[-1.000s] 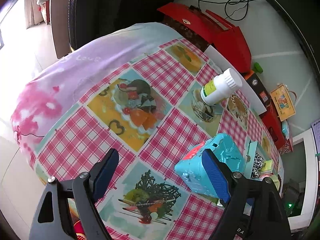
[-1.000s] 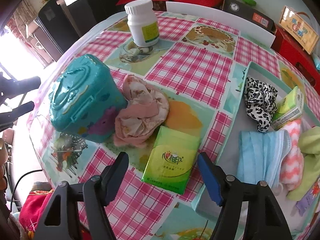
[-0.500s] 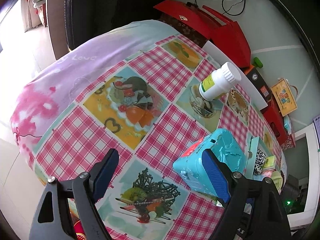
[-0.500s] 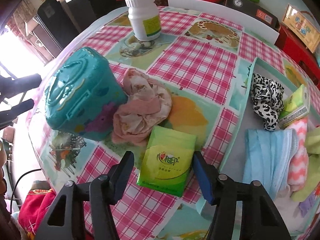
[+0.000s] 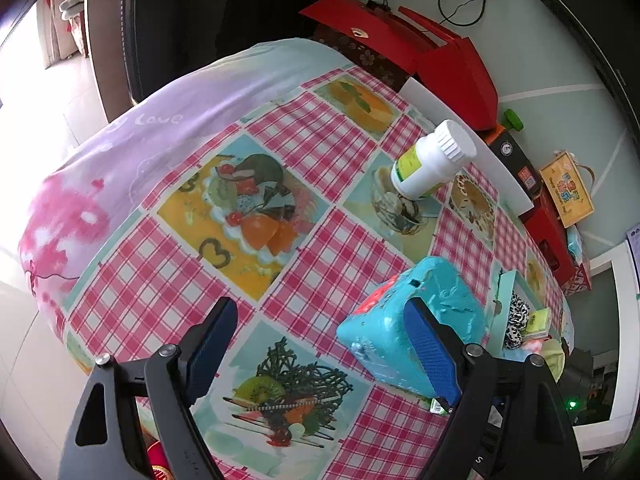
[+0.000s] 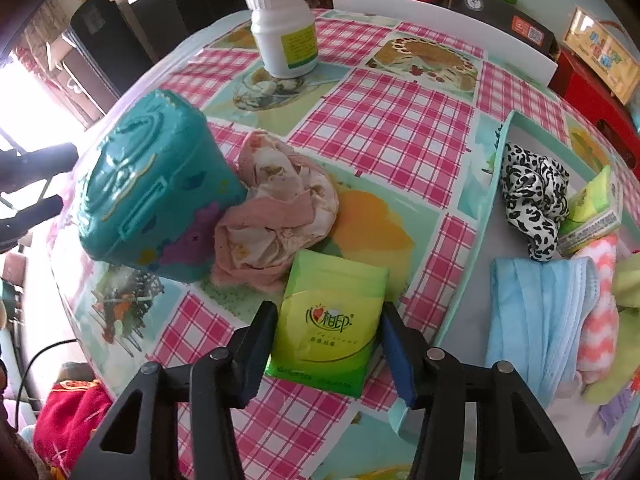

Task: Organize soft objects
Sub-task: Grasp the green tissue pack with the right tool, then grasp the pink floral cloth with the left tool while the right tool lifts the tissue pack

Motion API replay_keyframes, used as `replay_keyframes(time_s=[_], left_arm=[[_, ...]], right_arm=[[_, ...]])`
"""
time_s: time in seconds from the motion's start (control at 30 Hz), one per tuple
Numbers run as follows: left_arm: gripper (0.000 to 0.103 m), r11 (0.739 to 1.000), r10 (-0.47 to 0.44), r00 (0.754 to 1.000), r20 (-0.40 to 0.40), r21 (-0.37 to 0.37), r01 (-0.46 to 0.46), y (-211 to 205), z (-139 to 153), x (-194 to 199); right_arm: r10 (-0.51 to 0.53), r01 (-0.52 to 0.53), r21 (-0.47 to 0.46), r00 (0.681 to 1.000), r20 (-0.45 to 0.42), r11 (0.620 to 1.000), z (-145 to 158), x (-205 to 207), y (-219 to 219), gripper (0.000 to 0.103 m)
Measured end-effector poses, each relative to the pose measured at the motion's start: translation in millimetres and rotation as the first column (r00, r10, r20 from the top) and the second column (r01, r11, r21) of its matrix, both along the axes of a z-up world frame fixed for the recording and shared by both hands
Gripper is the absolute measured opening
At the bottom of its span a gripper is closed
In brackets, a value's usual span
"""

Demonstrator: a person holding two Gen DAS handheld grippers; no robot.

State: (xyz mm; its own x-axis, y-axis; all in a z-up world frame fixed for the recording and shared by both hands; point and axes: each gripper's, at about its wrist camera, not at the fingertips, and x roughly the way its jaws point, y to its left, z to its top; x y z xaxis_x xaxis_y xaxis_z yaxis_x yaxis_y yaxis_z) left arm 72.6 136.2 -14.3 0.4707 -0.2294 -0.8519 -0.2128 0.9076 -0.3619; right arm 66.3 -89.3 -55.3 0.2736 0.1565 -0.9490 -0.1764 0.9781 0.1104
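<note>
While my right gripper [image 6: 326, 344] has come down over the last second, its 2 blue-padded fingers [image 6: 258, 348] now straddle the green tissue pack [image 6: 330, 322], jaws narrowed from wide to just outside the pack's long edges, not yet visibly pressing. I judge that the pick is about to close; the pack is glossy plastic film over a soft, flat rectangular wad, so it should dent slightly and could slip if pinched too near the edge.

Just beyond the pack, at 11 o'clock, lies the crumpled pink cloth [image 6: 276, 216], limp and wrinkled, touching both the pack's far edge and the teal plastic case [image 6: 154, 188], a hard, embossed box with rounded corners. At 2 o'clock sits the pale green tray [image 6: 490, 184], already holding a leopard-print scrunchie [image 6: 532, 196], a pleated blue face mask [image 6: 536, 312], a fluffy pink-and-white cloth [image 6: 598, 312] and another small tissue pack [image 6: 592, 208]. So the pack and the pink cloth seem to be the soft things left outside.

Farthest, at 12 o'clock, a rigid white pill bottle [image 6: 286, 28] stands upright.

My left gripper [image 5: 320, 344] hovers wide and empty above the checked, shiny tablecloth [image 5: 168, 280], the teal case beside its right finger; its view has barely shifted.
</note>
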Motion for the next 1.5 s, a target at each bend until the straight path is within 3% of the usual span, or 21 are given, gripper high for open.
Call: replay_keyframes(time_s=[0.2,0.3,0.4,0.57,0.67,0.83,1.03,1.1,1.37,1.5], left_arm=[[0.085,0.999,-0.049,0.999,-0.002,-0.016,0.049,-8.2,13.2,14.8],[0.085,0.993,-0.11,0.994,-0.005,0.029,0.11,-19.7,26.3,30.7],[0.085,0.971,-0.223,0.974,-0.027,0.085,0.224,-44.1,35.7,48.6],[0.085,0.904,-0.408,0.902,-0.142,0.075,0.421,-89.2,31.1,74.3],[0.085,0.88,-0.448,0.87,-0.206,0.071,0.47,-107.8,23.4,84.6],[0.085,0.846,-0.486,0.824,-0.291,0.083,0.527,-131.3,16.1,101.7],[0.085,0.792,-0.527,0.751,-0.398,0.09,0.604,-158.5,1.5,117.6],[0.085,0.77,-0.536,0.725,-0.433,0.102,0.63,-168.5,-3.9,121.5],[0.085,0.647,-0.528,0.577,-0.623,0.144,0.748,-204.3,-55.4,127.9],[0.085,0.616,-0.516,0.539,-0.666,0.15,0.774,-213.1,-71.8,127.9]], right_arm=[[-0.016,0.016,0.017,1.0,0.014,1.0,6.6,0.5,-2.9,0.054],[-0.026,0.025,0.031,0.999,0.023,0.999,11.6,0.3,-6.2,0.054],[-0.033,0.032,0.032,0.999,0.032,0.999,16.9,-1.1,-9.6,0.054],[-0.054,0.052,0.041,0.998,0.041,0.998,20.5,-0.1,-16.8,0.054],[-0.061,0.059,0.049,0.997,0.047,0.997,24.8,-3.1,-22.2,0.054],[-0.078,0.073,0.07,0.995,0.061,0.995,31.0,-3.6,-31.5,0.054],[-0.126,0.118,0.096,0.989,0.081,0.988,40.0,-4.0,-52.8,0.054],[-0.152,0.142,0.107,0.985,0.086,0.984,43.8,-3.5,-61.9,0.054],[-0.233,0.216,0.159,0.967,0.102,0.963,57.2,-2.7,-92.5,0.054],[-0.261,0.24,0.18,0.959,0.106,0.954,60.9,-1.9,-104.7,0.054]])
